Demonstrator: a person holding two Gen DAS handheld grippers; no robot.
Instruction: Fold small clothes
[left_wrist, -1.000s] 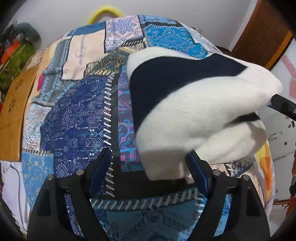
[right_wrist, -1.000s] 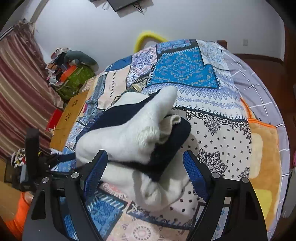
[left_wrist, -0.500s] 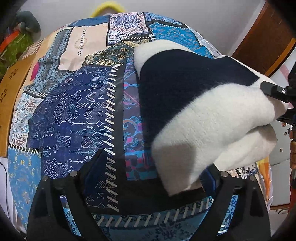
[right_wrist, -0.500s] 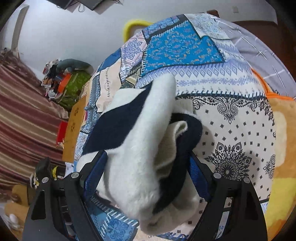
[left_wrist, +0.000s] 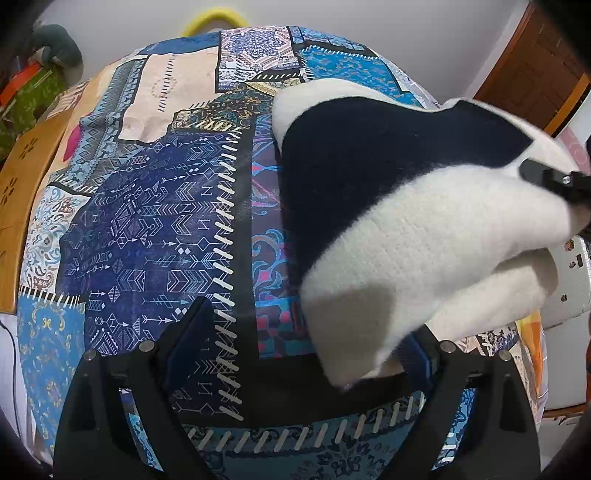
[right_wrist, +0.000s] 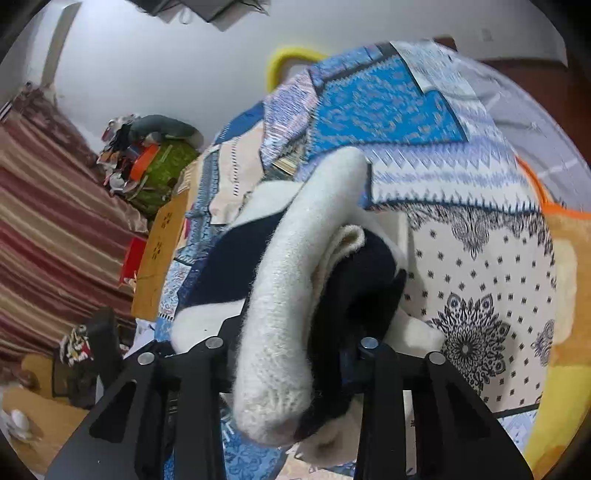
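Our right tool (right_wrist: 291, 347) has just clenched on the folded sweater (left_wrist: 424, 229), probably to lift it off the bed (left_wrist: 155, 229); our left tool (left_wrist: 299, 347) stays released.

1. Your folded sweater (left_wrist: 424, 229) lies on the bed (left_wrist: 155, 221), toward its right half in your left wrist view.
2. Your left claw (left_wrist: 299, 343) sits at the sweater's near corner, which hangs over its right finger; the left finger stands apart from it over the quilt.
3. Your right claw (right_wrist: 291, 347) is at the sweater's (right_wrist: 280, 295) opposite end, with a bunched fold between its fingers.
4. A wooden board (right_wrist: 162, 258) lies beside the bed's left edge.
5. A pile of bags (right_wrist: 147, 162) sits behind that board, against the wall.
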